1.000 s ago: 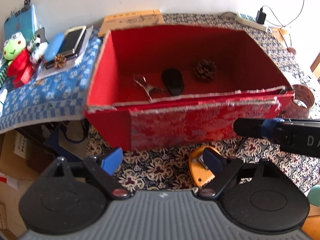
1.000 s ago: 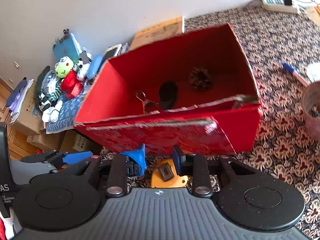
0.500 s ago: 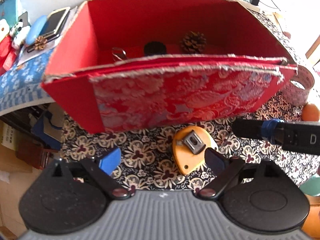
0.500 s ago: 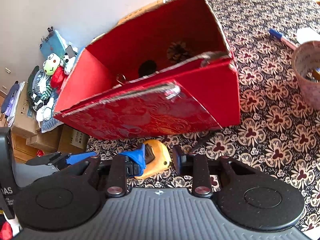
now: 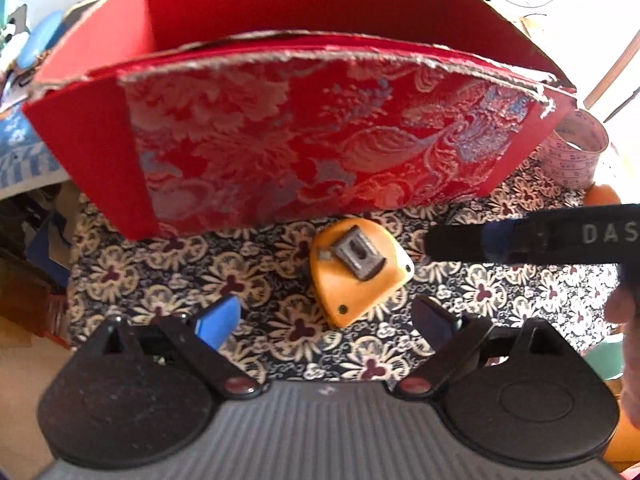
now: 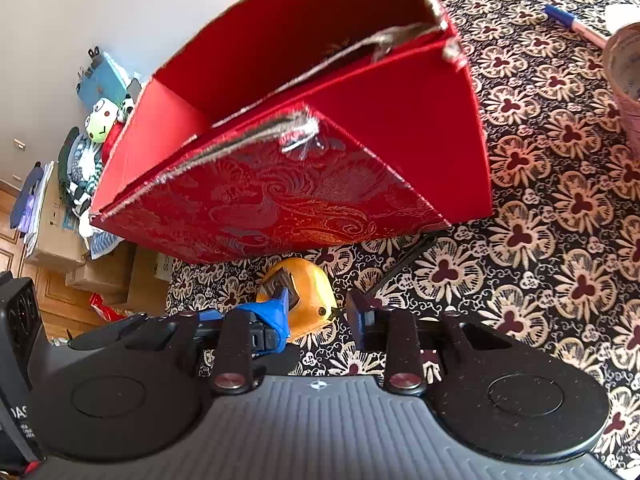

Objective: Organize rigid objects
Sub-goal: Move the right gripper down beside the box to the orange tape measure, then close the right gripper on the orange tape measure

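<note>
Your left gripper (image 5: 326, 320) is hanging over the flowered cloth (image 5: 248, 280) with its jaws spread wide and nothing between them. Just ahead of it, the orange tape measure (image 5: 356, 276) is lying flat on the cloth, metal clip up, right in front of the red box (image 5: 312, 136).

Your left view is showing the tape measure whole, and the black finger of your right gripper (image 5: 472, 240) reaching in from the right, its tip just beside the casing; whether it is touching I cannot tell. A roll of printed tape (image 5: 576, 152) is sitting beyond the box's right corner.

Your right view is giving you what the left one hides: the right gripper (image 6: 318, 308) is opening its jaws, with the tape measure (image 6: 308, 300) lying partly between the blue pad (image 6: 276, 312) and the dark one. No pad is plainly pressing on it. This view is also taking in a blue-capped pen (image 6: 572, 26) on the far cloth, and a green frog toy (image 6: 100, 124) among things stacked left of the box (image 6: 360, 152).
</note>
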